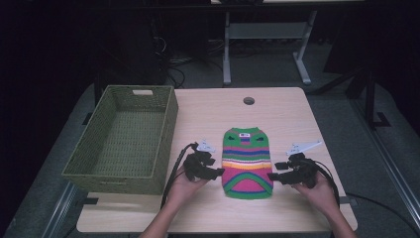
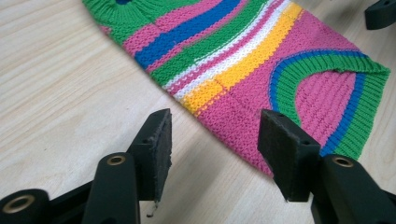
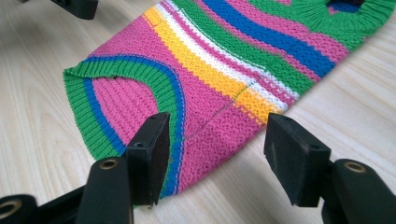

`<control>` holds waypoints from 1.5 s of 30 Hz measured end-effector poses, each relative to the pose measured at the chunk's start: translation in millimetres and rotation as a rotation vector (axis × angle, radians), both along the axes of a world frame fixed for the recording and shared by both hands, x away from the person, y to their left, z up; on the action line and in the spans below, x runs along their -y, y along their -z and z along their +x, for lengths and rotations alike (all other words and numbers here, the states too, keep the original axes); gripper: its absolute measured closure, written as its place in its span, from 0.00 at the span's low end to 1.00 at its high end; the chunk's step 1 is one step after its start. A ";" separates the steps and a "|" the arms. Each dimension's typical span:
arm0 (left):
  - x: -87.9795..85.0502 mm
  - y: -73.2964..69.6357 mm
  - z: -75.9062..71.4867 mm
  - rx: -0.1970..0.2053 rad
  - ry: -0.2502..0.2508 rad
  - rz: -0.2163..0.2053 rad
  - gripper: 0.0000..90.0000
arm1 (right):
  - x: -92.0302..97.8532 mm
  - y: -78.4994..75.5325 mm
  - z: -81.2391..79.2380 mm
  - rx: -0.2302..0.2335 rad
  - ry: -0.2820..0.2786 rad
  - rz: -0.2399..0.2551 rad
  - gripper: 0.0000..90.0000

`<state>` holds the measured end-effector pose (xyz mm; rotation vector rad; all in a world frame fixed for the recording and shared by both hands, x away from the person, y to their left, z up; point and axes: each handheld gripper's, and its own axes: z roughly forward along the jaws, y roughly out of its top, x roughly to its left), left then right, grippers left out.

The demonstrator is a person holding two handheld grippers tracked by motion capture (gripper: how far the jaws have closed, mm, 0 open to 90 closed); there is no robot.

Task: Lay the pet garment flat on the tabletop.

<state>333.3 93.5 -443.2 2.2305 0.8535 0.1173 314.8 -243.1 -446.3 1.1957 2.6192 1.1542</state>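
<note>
I am looking at the striped knitted sweater (image 1: 246,162) lying flat toward the near edge of the desk (image 1: 287,109), right of the green woven basket (image 1: 124,141), with my left gripper (image 1: 214,173) and right gripper (image 1: 273,176) flanking its hem, both sets of jaws standing apart and clamping nothing. The risk I am weighing is closing on only the top knit layer, so the garment is sagging open or slipping free, or dragging and bunching against the basket wall.
</note>
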 end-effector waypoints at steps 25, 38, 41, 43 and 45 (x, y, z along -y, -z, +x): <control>-7.0 -2.5 -17.3 0.021 0.009 0.030 0.28 | 33.2 -2.5 -17.6 0.012 0.033 0.006 0.32; -24.3 -2.7 -31.8 0.014 -0.003 0.032 0.27 | 58.7 -0.6 -30.8 0.027 0.075 0.029 0.31; -26.6 -3.9 -35.9 0.026 -0.004 0.035 0.26 | 64.6 2.2 -35.0 0.020 0.082 0.036 0.30; -28.4 -4.7 -39.4 0.037 -0.003 0.041 0.25 | 67.1 3.5 -38.2 0.020 0.087 0.040 0.30; -30.2 -5.2 -41.5 0.036 0.002 0.042 0.25 | 69.5 4.1 -41.7 0.020 0.088 0.034 0.30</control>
